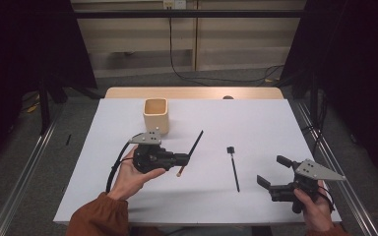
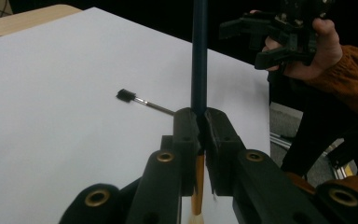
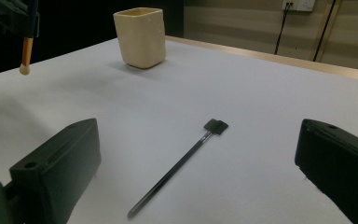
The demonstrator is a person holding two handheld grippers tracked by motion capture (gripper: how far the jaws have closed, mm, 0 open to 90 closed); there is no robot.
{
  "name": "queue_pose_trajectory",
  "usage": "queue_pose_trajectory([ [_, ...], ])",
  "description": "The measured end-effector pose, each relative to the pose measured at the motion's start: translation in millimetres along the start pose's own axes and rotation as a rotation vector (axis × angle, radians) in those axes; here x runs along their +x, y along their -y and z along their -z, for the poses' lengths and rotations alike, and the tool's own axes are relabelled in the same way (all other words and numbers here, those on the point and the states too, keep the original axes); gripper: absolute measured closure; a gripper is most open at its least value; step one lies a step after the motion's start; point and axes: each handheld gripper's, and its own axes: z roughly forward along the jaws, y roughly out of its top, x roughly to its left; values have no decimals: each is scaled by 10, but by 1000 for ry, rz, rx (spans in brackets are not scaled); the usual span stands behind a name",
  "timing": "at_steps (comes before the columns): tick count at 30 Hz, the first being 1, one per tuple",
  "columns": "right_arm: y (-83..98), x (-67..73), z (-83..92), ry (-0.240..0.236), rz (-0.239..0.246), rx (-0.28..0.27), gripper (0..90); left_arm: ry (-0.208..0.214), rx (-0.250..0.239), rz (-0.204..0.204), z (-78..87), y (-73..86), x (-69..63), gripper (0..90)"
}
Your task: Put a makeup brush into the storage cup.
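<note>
- Currently the left gripper (image 1: 186, 159) has its jaws pinched tight on a slim dark-handled brush with a tan, pale-tipped end (image 1: 191, 150), held above the white counter (image 1: 256, 123) rather than lying on it.
- From the high view, the held brush's long axis runs on a slant: the tan tip hangs low toward the person and the dark end points up and away, toward the far side of the counter.
- Beyond and slightly to the left of that gripper stands the cream, square-sided open cup (image 1: 156, 114), upright and near the held brush but not touching it. I judge this to be the likely drop-off, so the brush would need tipping toward vertical over the cup's mouth.
- Between the 2 hands, a second thin black brush with a small square dark head (image 1: 234, 167) lies flat on the counter, head away from the person and handle end toward them.
- Over at the right, the right gripper (image 1: 271, 173) hovers with its jaws spread wide and nothing between them. In the right gripper view the flat black brush (image 3: 177, 168) lies just ahead, its length running roughly along the gripper's line of sight.
- By my reading, the right hand is the nearer one to that lying brush, and the left hand is nearer the cup.
</note>
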Motion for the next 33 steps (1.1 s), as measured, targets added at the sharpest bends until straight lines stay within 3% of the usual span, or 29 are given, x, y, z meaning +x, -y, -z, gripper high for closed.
queue_pose_trajectory([
  [14,3,5,-7,-6,4,9,0,19,169,-25,-145,-142,-15,838],
  [23,5,4,-10,-7,4,9,0,44,258,-8,-140,-273,-20,838],
  [33,4,4,-13,-9,5,10,0,52,378,-49,-219,-399,-45,838],
])
